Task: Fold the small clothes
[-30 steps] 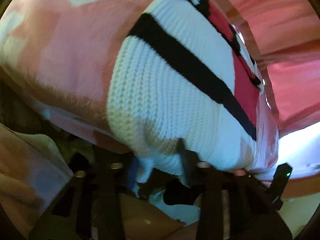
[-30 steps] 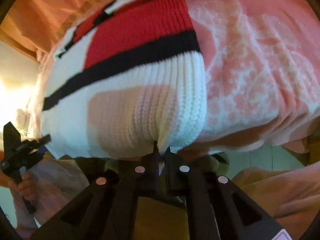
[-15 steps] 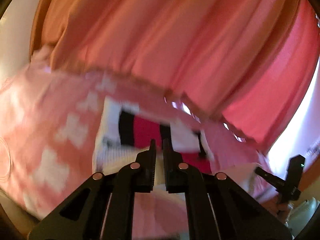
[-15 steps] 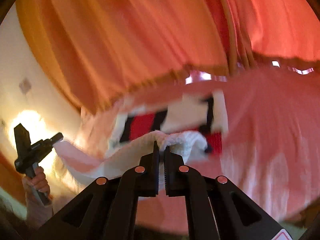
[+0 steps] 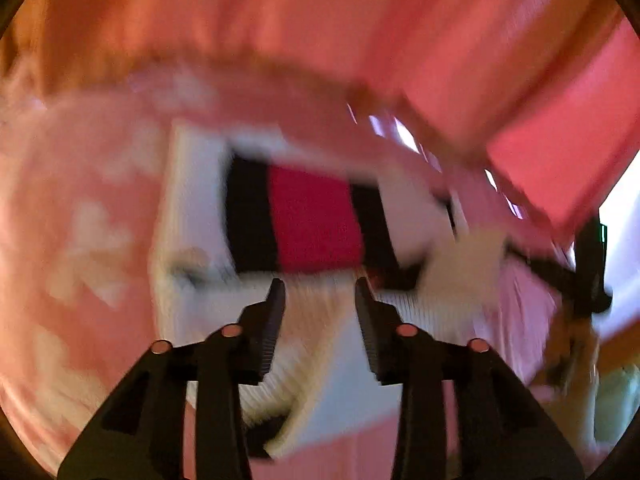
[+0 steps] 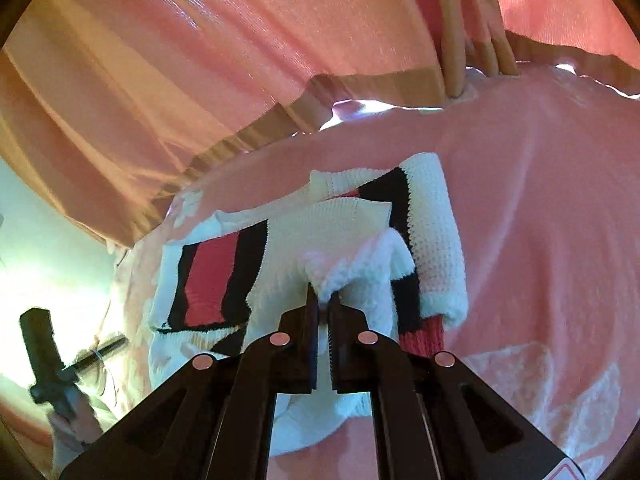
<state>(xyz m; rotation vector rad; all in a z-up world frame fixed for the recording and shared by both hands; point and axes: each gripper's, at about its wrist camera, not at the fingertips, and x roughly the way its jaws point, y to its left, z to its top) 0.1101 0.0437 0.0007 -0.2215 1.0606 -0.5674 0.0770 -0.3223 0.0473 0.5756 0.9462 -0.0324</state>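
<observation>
We see pink curtains (image 6: 200, 80) hanging across the back of both views, their hem meeting a pink blanket (image 6: 540, 220) with pale white patterning that spreads under everything. Whether it covers a bed or some other support we cannot tell.

On the blanket lies the sweater (image 6: 340, 240), a white knit with black and red bands. In the right wrist view it is partly doubled over, a white layer lying across the striped part, and a striped edge runs down its right side. In the left wrist view, which is badly blurred, the sweater (image 5: 312, 216) shows a red block between two black bars, with white knit below reaching toward the camera.

Our right claw (image 6: 323, 308) is clenched on a bunched white fold of the sweater, the knit squeezed between nearly touching jaws. Our left claw (image 5: 320, 292) is released, its jaws spread wide with white knit showing in the gap, gripping nothing.

Each view catches the other tool: the left one at the lower left edge of the right wrist view, in a hand (image 6: 68, 420), well apart from the sweater.
</observation>
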